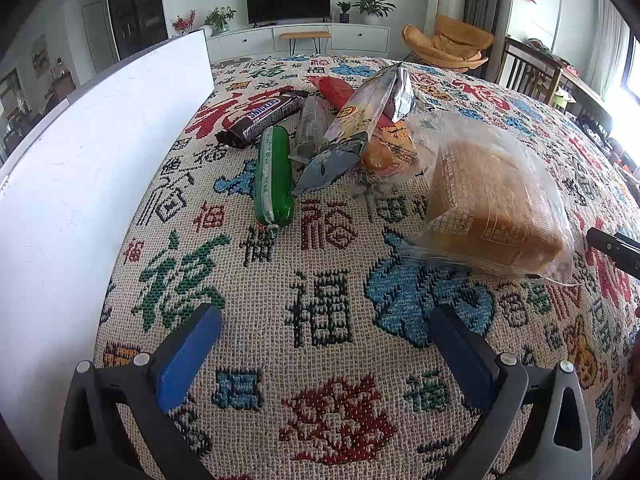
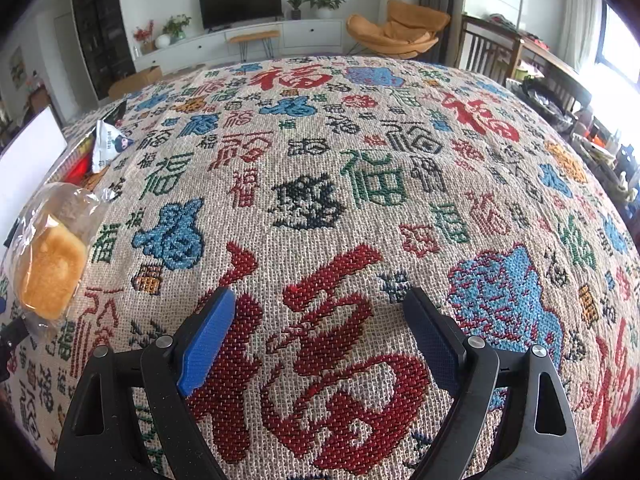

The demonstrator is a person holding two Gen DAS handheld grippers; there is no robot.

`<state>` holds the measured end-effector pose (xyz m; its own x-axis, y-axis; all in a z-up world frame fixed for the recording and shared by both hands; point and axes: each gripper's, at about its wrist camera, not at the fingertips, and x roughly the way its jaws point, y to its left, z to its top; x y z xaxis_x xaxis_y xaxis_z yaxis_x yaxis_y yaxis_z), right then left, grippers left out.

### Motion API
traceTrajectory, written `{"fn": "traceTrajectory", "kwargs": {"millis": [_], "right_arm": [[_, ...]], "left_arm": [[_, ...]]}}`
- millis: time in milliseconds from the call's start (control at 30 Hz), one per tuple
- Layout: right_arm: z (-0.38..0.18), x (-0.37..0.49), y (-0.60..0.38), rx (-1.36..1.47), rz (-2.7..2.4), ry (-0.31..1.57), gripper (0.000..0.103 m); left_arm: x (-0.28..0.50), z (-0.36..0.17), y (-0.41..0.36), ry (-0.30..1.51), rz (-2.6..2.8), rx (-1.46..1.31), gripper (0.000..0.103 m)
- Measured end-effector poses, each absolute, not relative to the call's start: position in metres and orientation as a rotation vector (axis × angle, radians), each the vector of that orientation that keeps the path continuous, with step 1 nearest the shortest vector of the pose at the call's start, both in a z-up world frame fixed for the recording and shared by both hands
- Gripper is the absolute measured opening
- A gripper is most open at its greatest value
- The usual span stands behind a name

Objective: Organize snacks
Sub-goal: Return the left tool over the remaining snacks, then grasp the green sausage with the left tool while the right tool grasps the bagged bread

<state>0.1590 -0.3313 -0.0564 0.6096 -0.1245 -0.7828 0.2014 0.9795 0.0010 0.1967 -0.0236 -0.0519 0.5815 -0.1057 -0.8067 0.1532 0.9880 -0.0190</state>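
Observation:
Snacks lie in a loose pile on the patterned tablecloth (image 1: 320, 280). In the left wrist view I see a bagged bread loaf (image 1: 492, 196) at the right, a green sausage stick (image 1: 274, 176), a Snickers bar (image 1: 264, 118), a silver chip bag (image 1: 360, 120), a clear-wrapped roll (image 1: 310, 124), a red packet (image 1: 336, 90) and an orange bun (image 1: 376, 156). My left gripper (image 1: 324, 328) hovers open in front of the pile, holding nothing. My right gripper (image 2: 320, 312) is open over bare cloth, with the bread loaf (image 2: 50, 260) far to its left.
A tall white box wall (image 1: 92, 152) stands along the left side of the snacks. The right gripper's tip (image 1: 612, 248) pokes in behind the bread. Beyond the table are a TV cabinet, an orange chair (image 1: 448, 44) and wooden chairs.

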Motion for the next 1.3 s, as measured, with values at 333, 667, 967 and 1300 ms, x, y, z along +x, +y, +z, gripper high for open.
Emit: {"fn": "traceTrajectory", "kwargs": {"millis": [333,667,967,1300], "right_arm": [[-0.056,0.159,-0.331,0.092,-0.189,0.896,0.089],[-0.056,0.159,-0.331,0.093,-0.189,0.896,0.089],[-0.056,0.159,-0.331,0.093,-0.189,0.896,0.089],[-0.056,0.159,-0.331,0.093,-0.19,0.896,0.089]], "left_arm": [[0.197,-0.052,-0.024,0.938,-0.151,0.054,0.103],[0.197,-0.052,-0.024,0.938,-0.149,0.054,0.103],[0.195,-0.049,-0.018,0.927,-0.18,0.003,0.103],[0.221,-0.021,0.031,0.9,-0.251,-0.298,0.087]]}}
